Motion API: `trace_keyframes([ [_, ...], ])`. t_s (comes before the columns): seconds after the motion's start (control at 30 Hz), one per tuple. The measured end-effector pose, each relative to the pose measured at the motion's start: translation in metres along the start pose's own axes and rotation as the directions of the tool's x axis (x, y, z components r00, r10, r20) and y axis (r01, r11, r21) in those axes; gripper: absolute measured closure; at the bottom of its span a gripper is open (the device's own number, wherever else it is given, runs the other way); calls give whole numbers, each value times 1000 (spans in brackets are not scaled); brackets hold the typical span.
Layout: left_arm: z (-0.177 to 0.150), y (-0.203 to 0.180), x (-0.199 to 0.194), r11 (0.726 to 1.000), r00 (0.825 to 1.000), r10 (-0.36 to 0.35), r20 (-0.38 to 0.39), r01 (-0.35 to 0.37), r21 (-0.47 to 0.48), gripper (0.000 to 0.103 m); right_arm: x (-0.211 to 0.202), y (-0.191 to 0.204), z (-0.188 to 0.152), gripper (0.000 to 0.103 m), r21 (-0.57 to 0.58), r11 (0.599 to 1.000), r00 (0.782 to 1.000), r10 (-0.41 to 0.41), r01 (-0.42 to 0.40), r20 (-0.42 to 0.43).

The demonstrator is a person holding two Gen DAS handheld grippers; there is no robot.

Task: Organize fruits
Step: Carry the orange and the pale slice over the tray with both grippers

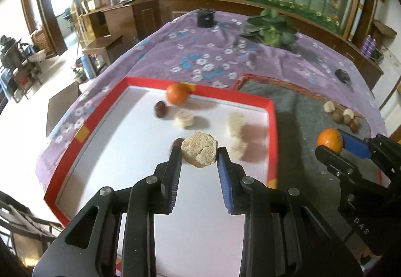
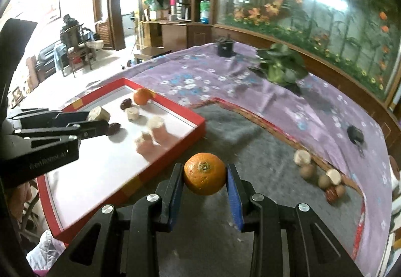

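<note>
Fruits are what I am sorting, and right now I am carrying two at once. My left claw (image 1: 199,151) is squeezing a pale, bumpy chunk (image 1: 199,153) between its two pads, and it is hanging above the white floor of the red tray (image 1: 147,81). My right claw (image 2: 204,174) is squeezing an orange (image 2: 205,173) tight, and it is hanging over the grey mat (image 2: 263,151), just to the right of the tray's red wall.

Ahead of the left claw, inside the tray, another orange (image 1: 177,93) is sitting by the far wall, with a dark date (image 1: 160,108) beside it and some more pale pieces (image 1: 235,121) to the right. Off to the right of the right claw, a small heap of leftover fruits (image 2: 323,180) is waiting on the mat near its edge.

I think I am in the carrying step, bringing both pieces to the tray. Next, I am guessing the left claw needs to go down low over a bare white spot and let go gently, so the chunk is not bumping the others. The right claw needs to cross over the red wall first, maybe toward the other orange, and set its fruit down softly, because a round orange rolls easily.
</note>
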State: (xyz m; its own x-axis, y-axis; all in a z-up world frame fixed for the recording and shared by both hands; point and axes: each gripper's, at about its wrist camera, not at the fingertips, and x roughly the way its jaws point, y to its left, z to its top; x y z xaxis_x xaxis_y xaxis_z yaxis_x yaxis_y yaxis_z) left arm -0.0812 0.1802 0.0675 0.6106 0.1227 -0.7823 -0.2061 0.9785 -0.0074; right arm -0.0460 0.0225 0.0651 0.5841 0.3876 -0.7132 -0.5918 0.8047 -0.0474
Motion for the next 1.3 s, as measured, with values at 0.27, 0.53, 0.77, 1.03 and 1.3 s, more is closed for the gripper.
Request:
trace_keyframes([
  [0.27,-6,30,10,998,999,31,-33,-33,-55,75,23,26,16,70,-52,997,998,64,-65,-23],
  [0.53,-7,36,21,997,997,32,-64,-37,-72,75,36,41,21,70,-45,987,987,154,-156,-53],
  [0.77,-9,43,29,995,995,42,-88,-50,-89,75,42,53,18,70,-36,966,964,254,-258,-80],
  [1.03,-11,50,38,991,992,49,-119,-64,-122,75,60,69,12,70,-73,963,959,250,-261,-135],
  [1.3,-11,52,40,989,992,-11,-123,-7,-146,59,52,62,10,68,-30,959,956,277,-282,-100],
])
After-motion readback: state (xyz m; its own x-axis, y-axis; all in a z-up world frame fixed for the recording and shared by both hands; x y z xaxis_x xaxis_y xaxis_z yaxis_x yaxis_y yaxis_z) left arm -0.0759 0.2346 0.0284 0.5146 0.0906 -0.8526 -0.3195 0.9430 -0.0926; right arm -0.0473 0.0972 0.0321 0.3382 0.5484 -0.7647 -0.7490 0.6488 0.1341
